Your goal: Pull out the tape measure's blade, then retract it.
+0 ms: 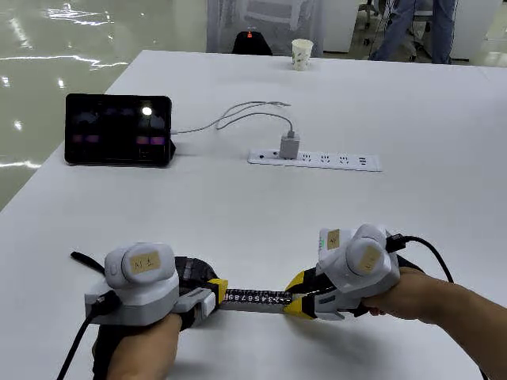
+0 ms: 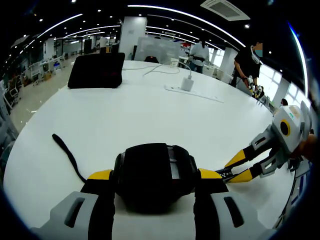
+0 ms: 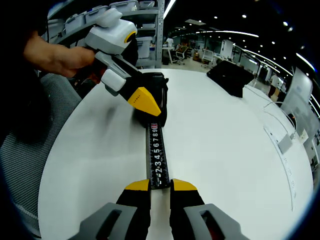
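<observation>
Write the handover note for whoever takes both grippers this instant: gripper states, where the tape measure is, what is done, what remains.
Left gripper: shut on the black tape measure case, which sits low on the white table.
Right gripper: shut on the tip of the blade.
Done: the blade is out a short way, stretched straight between the two grippers; printed numbers up to 9 show.
Left: draw the blade further if more length is wanted, then probably ease it back into the case rather than letting it snap.
</observation>
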Demonstrator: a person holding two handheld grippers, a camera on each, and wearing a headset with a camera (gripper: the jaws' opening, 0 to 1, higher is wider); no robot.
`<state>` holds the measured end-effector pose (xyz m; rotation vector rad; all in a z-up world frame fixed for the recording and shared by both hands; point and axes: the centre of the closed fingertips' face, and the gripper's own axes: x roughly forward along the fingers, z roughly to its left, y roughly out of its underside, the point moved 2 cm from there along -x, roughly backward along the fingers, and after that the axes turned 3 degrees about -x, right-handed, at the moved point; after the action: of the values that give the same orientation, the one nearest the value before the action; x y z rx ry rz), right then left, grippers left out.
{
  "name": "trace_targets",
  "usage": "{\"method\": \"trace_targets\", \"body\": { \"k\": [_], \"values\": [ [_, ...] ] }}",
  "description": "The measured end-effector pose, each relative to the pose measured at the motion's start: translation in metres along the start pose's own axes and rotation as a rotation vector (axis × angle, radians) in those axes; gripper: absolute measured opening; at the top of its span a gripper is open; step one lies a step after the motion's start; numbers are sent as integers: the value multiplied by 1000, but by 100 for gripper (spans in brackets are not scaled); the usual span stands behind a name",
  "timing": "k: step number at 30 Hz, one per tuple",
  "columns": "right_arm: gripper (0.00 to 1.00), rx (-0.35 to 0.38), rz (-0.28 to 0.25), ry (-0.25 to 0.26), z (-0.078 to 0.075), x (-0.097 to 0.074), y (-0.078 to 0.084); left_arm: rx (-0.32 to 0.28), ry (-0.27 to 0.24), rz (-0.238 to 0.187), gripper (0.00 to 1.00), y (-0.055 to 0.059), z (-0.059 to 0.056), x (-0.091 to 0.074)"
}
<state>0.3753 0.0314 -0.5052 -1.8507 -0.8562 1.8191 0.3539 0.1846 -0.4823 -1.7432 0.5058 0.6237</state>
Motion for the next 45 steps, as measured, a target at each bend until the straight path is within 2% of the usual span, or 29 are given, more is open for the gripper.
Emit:
{"method": "trace_targets", "body": {
  "k": [45],
  "values": [
    [10,-10,-38,-10,0,30,-32,-10,3,4,59,0,0,0]
  ]
}}
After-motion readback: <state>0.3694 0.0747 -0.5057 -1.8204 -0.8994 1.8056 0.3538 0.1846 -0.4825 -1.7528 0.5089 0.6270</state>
